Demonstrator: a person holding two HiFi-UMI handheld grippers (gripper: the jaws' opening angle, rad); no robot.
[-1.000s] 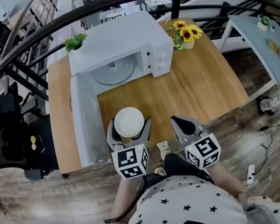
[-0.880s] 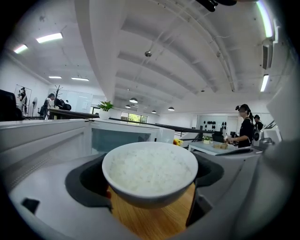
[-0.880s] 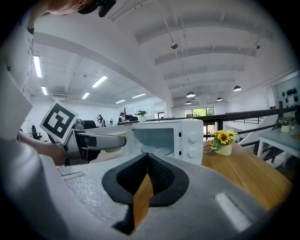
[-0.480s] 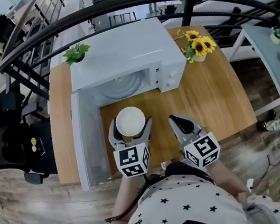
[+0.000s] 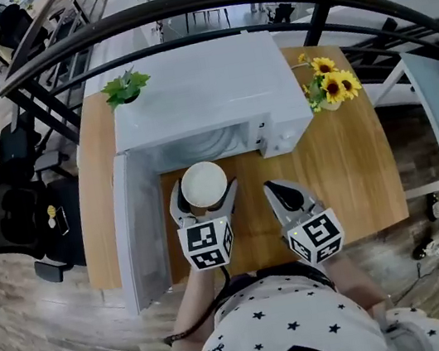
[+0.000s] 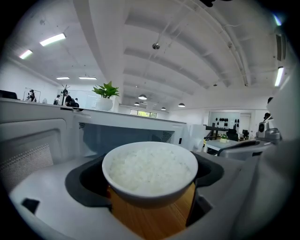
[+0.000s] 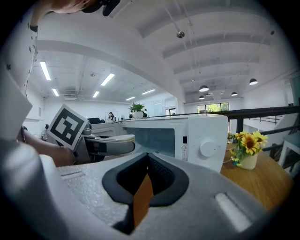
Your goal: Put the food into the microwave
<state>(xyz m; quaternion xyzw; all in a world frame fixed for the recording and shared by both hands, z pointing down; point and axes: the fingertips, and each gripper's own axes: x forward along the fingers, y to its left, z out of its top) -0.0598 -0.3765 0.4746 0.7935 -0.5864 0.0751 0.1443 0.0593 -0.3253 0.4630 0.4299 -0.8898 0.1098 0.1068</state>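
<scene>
Right now the left gripper (image 5: 204,195) is clamping its fingers around the bowl of rice (image 5: 203,183), holding it over the table (image 5: 344,165) just before the open microwave (image 5: 204,89). Carrying it in level and straight, clear of the door (image 5: 140,226), looks wise. The right gripper (image 5: 287,194) is idling, its fingers nearly together and holding nothing.

You are working in an open-plan office. Black office chairs (image 5: 1,221) stand on the plank floor (image 5: 64,341) left of your wooden table (image 5: 344,165). A black railing (image 5: 173,6) curves behind the table. Strip lights (image 6: 52,39) line the white beamed ceiling (image 6: 140,51). A microwave (image 5: 196,90), a potted plant (image 5: 126,86) and sunflowers (image 5: 334,87) occupy the table.
</scene>
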